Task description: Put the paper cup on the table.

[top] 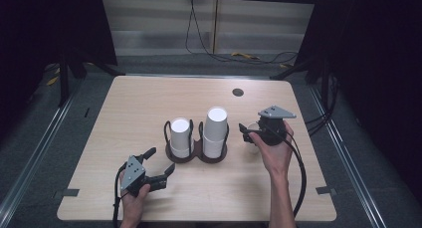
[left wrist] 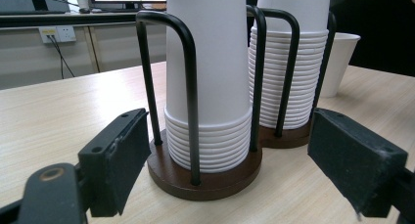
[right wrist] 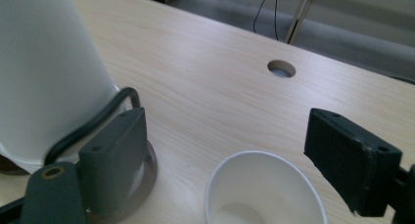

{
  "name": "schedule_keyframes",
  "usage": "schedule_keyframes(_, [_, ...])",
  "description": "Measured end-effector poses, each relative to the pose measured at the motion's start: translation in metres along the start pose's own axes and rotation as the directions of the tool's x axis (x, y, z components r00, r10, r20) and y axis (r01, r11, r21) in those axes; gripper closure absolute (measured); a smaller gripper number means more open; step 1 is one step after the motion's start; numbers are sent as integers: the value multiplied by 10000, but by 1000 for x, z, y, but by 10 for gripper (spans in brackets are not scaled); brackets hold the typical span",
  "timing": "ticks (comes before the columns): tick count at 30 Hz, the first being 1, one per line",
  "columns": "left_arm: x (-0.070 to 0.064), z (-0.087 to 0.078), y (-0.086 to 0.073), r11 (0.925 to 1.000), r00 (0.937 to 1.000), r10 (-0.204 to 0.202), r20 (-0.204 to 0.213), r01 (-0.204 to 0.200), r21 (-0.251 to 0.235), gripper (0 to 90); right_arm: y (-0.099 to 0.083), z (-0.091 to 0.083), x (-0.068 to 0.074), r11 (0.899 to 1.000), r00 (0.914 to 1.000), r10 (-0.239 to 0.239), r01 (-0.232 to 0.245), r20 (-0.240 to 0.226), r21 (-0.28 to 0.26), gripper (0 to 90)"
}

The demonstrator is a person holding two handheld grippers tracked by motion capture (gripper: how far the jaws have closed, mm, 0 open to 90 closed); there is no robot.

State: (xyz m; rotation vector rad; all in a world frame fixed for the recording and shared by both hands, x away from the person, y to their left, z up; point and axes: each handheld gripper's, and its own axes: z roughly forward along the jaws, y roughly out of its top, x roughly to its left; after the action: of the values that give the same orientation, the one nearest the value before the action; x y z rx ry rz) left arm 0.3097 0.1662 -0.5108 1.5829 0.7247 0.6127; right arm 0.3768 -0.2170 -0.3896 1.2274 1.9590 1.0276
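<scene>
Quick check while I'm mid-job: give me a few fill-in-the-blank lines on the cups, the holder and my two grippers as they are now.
1. The cup holder carries ____ stacks of white paper cups.
2. The single cup stands on the table with its mouth facing ____.
3. The jaws of the right gripper around that single cup are ____.
4. Compared with the left stack, the right stack is ____.

Missing words: two; up; open; taller

White paper cup stacks [top: 215, 128] at frame centre; black wire, dark brown wooden-base holder [left wrist: 205, 177]; pale wood-grain tabletop [top: 149, 96]; single white upright cup [right wrist: 264, 192] lower centre; black padded gripper jaws, grey plates.
</scene>
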Motion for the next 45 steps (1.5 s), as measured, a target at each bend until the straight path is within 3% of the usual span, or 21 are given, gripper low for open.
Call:
schedule_keyframes(11, [1,-1,0,9998,9998,-169,-101,169,-53,157,-24,-20,20,9875,9986,493,-518,-202,-1489,139])
schedule_keyframes(17, [2,-2,-1,9998,9998,-189,-81,188,-89,157,-43,-30,29,9679,9970,776,-762,-36,-2393,139])
schedule_keyframes(20, [1,-2,-1,9998,9998,-161,-74,160,-89,157,-52,-33,37,9587,9969,759,-793,-229,-2730,138])
schedule_keyframes(26, [0,-2,-1,9998,9997,-151,-202,148,-128,157,-72,-30,50,9598,9947,792,-940,-662,-2646,139])
schedule_keyframes(32, [0,-3,-1,9997,9995,-142,-273,137,-189,156,-87,-25,63,9468,9920,808,-1068,-970,-3037,138])
schedule_keyframes(38, [0,-6,-2,9985,9986,-262,-466,239,-495,153,-102,-14,74,9410,9874,1025,-1355,-1202,-3101,138])
schedule_keyframes(41, [-1,-5,-2,9990,9985,-168,-528,146,-427,153,-108,-10,78,9267,9837,1125,-1547,-1400,-3426,138])
schedule_keyframes(45, [-1,-5,-2,9988,9984,-161,-536,136,-472,152,-115,-4,88,9292,9845,960,-1416,-1471,-3413,138])
